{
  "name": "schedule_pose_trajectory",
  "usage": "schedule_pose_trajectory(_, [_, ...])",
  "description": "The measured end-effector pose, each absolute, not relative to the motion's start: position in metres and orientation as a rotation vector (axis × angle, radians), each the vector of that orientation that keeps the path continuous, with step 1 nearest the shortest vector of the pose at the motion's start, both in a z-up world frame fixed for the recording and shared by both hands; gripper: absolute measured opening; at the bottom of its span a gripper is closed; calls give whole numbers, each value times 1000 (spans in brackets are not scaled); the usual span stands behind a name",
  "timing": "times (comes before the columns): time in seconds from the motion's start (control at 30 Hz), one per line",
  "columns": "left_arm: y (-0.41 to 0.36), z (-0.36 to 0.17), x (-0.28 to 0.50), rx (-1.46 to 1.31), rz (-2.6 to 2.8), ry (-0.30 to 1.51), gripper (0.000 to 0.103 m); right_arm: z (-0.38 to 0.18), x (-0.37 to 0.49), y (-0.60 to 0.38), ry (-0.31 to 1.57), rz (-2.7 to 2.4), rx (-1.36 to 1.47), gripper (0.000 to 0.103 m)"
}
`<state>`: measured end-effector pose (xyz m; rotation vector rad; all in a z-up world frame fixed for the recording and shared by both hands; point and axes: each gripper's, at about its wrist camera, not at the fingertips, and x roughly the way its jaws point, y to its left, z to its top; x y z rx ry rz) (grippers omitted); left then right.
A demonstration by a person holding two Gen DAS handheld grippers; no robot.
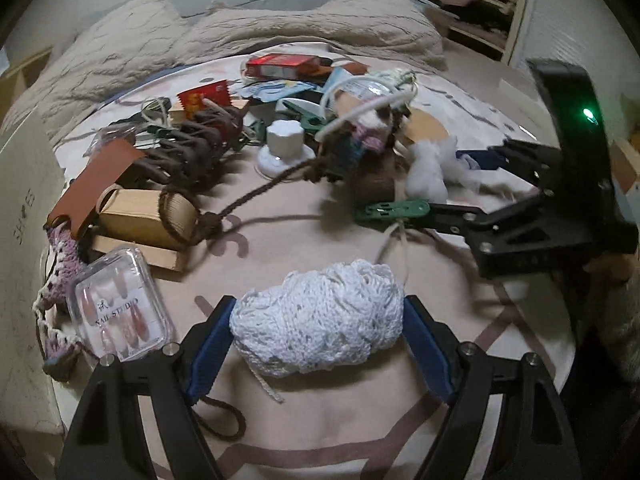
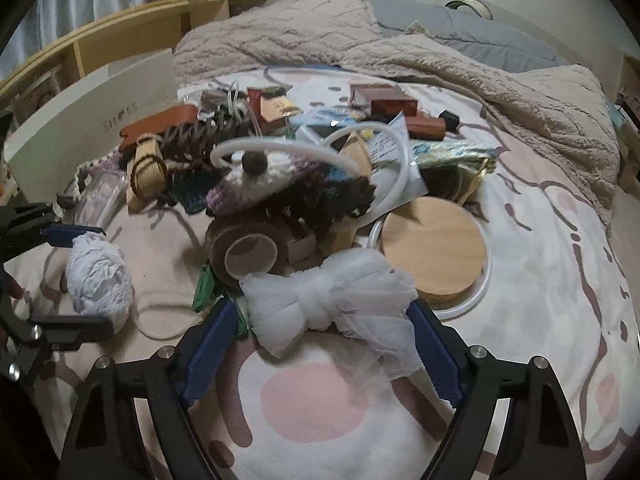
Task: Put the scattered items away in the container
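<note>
Left gripper (image 1: 318, 334) grips the white crochet bundle (image 1: 316, 320) — right gripper (image 2: 320, 336) closing around the tulle bow (image 2: 332, 300).

Both views are dim, with a dull indoor cast and grainy, soft detail. Fisheye bending curves the bed (image 1: 320, 420) outward and leaves black corners around each frame. Beyond the white crochet bundle (image 1: 318, 316) the clutter goes slightly blurred, and soft shadows fall beside it. To its upper right a small green light (image 1: 589, 117) glares, smeared by motion.
</note>
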<state>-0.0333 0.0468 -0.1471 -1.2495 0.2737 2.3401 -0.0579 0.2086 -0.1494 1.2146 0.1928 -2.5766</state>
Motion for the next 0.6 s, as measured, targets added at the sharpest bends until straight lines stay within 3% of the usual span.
schedule_pose_trajectory(0.07, [46,-149,-35,-1261,2344,247,82,-153,-59,207,193,-2565,1231,84])
schedule_pose_trajectory(0.13, [45,-149,-36,-1267,2354,216,83,-152,-57,208,179,-2569,1219,71])
schedule_pose_trajectory(0.23, [44,-153,-38,-1296,2368,171,87,-151,-55,207,187,-2574,1204,60])
schedule_pose_trajectory(0.43, [40,-153,-40,-1313,2413,61,96,-146,-48,207,190,-2596,1178,51])
schedule_pose_trajectory(0.6, [34,-152,-42,-1325,2427,-32,97,-143,-39,211,149,-2596,1198,50])
